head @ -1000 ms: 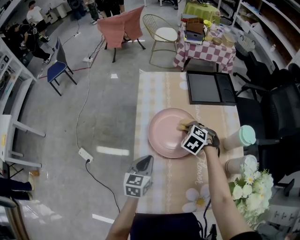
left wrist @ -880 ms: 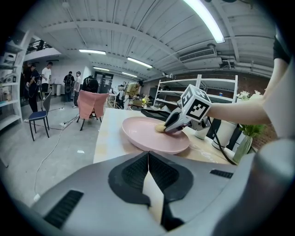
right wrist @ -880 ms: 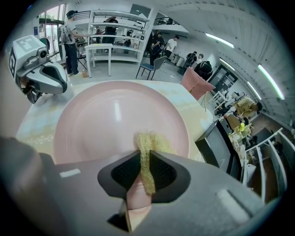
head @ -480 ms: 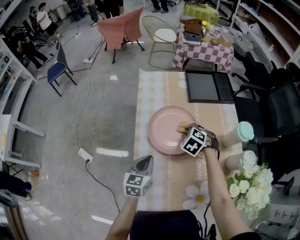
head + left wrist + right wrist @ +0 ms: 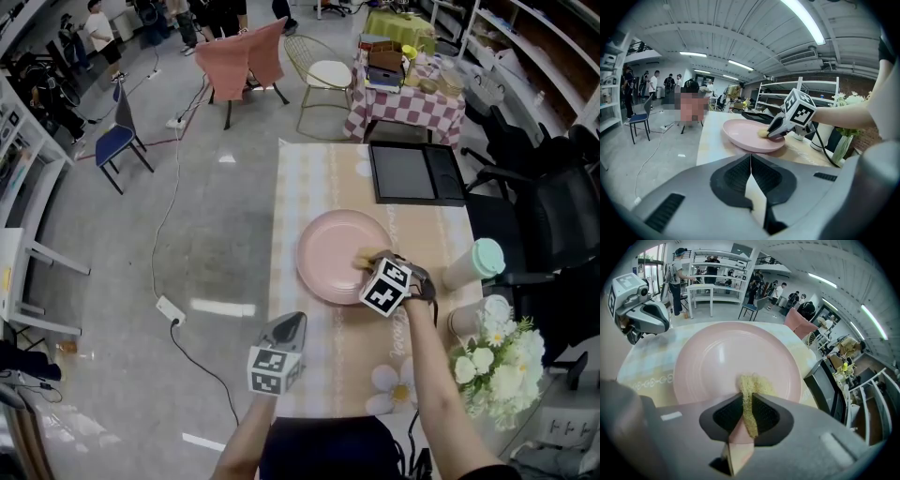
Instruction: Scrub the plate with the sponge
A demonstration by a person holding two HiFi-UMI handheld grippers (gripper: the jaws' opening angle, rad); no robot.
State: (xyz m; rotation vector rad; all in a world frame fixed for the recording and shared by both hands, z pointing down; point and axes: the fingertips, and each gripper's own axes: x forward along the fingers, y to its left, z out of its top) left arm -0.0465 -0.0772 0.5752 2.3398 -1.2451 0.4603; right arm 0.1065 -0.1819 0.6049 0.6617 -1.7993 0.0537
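Counter (image 5: 309, 187): long, pale patterned cloth. A dark tray (image 5: 412, 173) lies at the far end, a lidded cup (image 5: 478, 258) and flowers at the right edge.

Plate (image 5: 333, 253): pink, flat on the counter mid-way along, well clear of the tray. It looks bare and dry in the right gripper view (image 5: 722, 357).

Right gripper (image 5: 370, 258): reaches in over the plate's right rim, jaws clamped on the sponge (image 5: 364, 255). The right gripper view shows the yellow sponge (image 5: 751, 390) pinched thin between the pads, its free end pressed on the plate's inner slope. The left gripper view confirms contact (image 5: 763, 133).

Left gripper (image 5: 286, 328): held off the near left corner of the counter, well apart from the plate. Jaws are together with nothing between them (image 5: 751, 173).

Change over the last second: the right gripper has drawn back slightly toward the plate's near right rim, and the sponge has come with it. The left gripper is unmoved.

Reading: a short scrubbing stroke is under way. Only the right side of the plate is covered so far; the centre and left side remain. The plate is not steadied, so it may slide under a harder stroke.
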